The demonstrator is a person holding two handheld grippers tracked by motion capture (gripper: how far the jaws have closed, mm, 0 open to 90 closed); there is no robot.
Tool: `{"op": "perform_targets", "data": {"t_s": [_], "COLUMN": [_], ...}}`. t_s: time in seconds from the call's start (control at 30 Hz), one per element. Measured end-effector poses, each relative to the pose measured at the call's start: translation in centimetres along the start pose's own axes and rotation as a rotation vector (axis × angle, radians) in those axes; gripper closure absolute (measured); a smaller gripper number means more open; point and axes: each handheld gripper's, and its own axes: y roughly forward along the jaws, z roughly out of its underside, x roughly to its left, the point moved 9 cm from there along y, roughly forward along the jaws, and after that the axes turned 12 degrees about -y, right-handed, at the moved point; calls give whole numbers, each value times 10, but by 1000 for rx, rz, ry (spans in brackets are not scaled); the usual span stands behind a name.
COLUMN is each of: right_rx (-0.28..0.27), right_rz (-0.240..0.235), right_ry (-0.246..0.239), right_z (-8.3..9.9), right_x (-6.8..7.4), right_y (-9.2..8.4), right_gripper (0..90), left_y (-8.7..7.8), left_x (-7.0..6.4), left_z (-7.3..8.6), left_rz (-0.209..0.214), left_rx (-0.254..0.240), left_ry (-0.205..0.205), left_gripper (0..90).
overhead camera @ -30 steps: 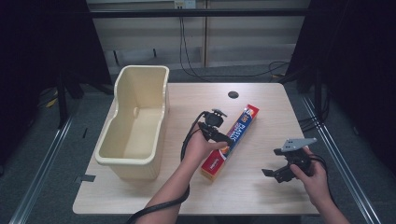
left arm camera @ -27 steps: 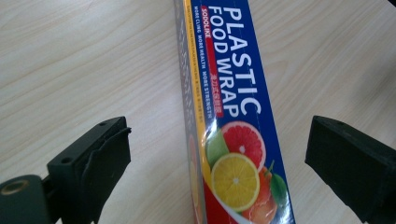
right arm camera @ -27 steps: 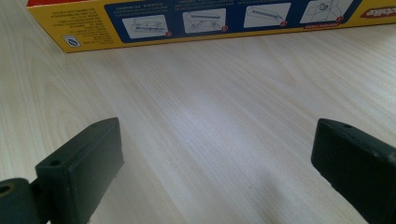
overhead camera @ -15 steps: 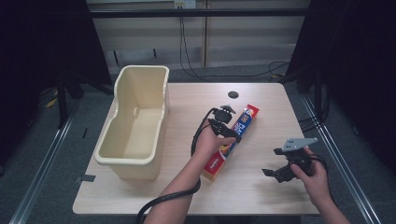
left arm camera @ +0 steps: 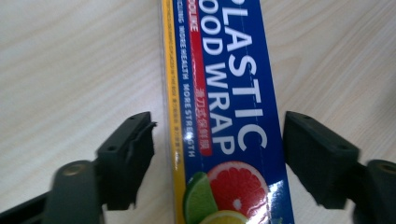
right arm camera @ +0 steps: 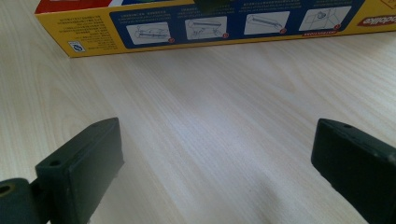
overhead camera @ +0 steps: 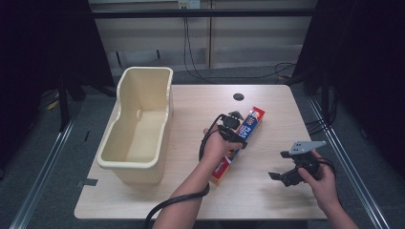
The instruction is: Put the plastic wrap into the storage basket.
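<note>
A long blue, yellow and red plastic wrap box lies at an angle on the wooden table. My left gripper points down over its middle. In the left gripper view the box runs between the two jaws of that gripper, which have just been closing. The pads stand close to both long sides, with a sliver of table still showing at the left pad. My right gripper rests open at the right front, aimed across bare wood at the box's side, with nothing between its jaws.
A cream plastic bin stands at the table's left, nothing in it. A dark round hole sits near the far edge. Cables trail from both grippers, and the table's front edge is near the right hand.
My left gripper has moved right and down onto the box, and its jaws have narrowed around it. The right gripper has stayed put.
</note>
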Motion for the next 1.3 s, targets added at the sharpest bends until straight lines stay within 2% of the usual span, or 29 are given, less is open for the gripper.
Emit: {"op": "perform_targets", "data": {"t_s": [0.1,0.2,0.23,0.4,0.47,0.5,0.53,0.63,0.67,0.73,0.8,0.97,1.03,1.13,1.17,1.2,1.3], "right_rx": [3,-1,-2,-7,-7,-7,-6,-10,-11,-11,-12,-11,-13,-14,-14,-16,-17], "right_rz": [1,-4,-7,-7,-10,-10,-8,-11,-10,-11,-8,-9,-7,-7,-4,-7,-7], "right_ry": [2,2,1,-3,0,-1,-1,3,2,2,2,-1,-3,0,0,3,0], "right_z": [0,0,0,0,0,0,0,-1,-1,-1,-1,-1,-2,-2,-2,-2,-2], "right_x": [0,1,1,1,1,1,1,1,1,1,1,2,1,1,1,1,1], "right_y": [0,0,0,0,-1,0,0,-1,-1,-1,-1,0,0,-1,-1,-1,0], "right_gripper": [19,19,19,19,19,19,19,19,19,19,19,19,19,19,19,19,19], "left_y": [-1,-5,-7,-16,-26,-26,-34,-42,-51,-56,-68,-88,-93,-110,-110,-119,-126], "left_x": [0,0,1,5,9,9,12,14,16,17,22,24,24,26,26,27,28], "left_z": [0,0,2,5,6,6,7,8,8,8,9,9,8,6,6,6,5], "left_rz": [13,-23,-33,-37,-51,-51,-46,-36,-41,-49,-62,-31,-33,-34,-34,-38,-32], "left_rx": [13,28,50,90,113,113,133,147,155,159,172,171,174,166,166,176,180], "left_ry": [-19,-46,-43,-43,-42,-42,-58,-60,-57,-60,-60,-76,-81,-82,-82,-86,-89], "left_gripper": [365,399,404,411,413,413,413,414,415,415,415,416,415,415,415,415,415]}}
